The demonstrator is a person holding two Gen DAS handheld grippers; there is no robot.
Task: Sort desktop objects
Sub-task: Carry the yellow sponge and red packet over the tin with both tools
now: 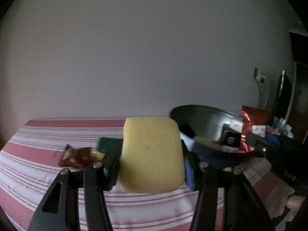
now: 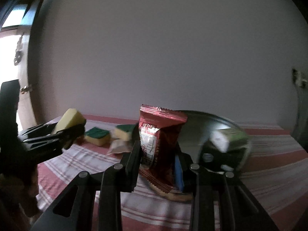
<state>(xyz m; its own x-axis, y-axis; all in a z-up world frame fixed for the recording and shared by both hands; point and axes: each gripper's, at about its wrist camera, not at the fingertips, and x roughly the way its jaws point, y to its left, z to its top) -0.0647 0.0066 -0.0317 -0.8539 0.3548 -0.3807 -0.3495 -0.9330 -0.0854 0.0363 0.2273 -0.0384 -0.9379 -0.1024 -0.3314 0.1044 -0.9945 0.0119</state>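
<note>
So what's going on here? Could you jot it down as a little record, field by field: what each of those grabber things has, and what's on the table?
left gripper: shut on a yellow sponge, lifted off the cloth
right gripper: shut on a red snack packet, held upright
surface: red and white striped tablecloth
container: metal bowl, some things inside, blurred
loose on cloth: green-topped sponge; a second one behind it; brown wrapper
backdrop: plain pale wall

Yellow sponge (image 1: 152, 156) upright in my left grip; red snack packet (image 2: 157, 144) upright in my right; green-topped sponges (image 2: 97, 135) on cloth.
</note>
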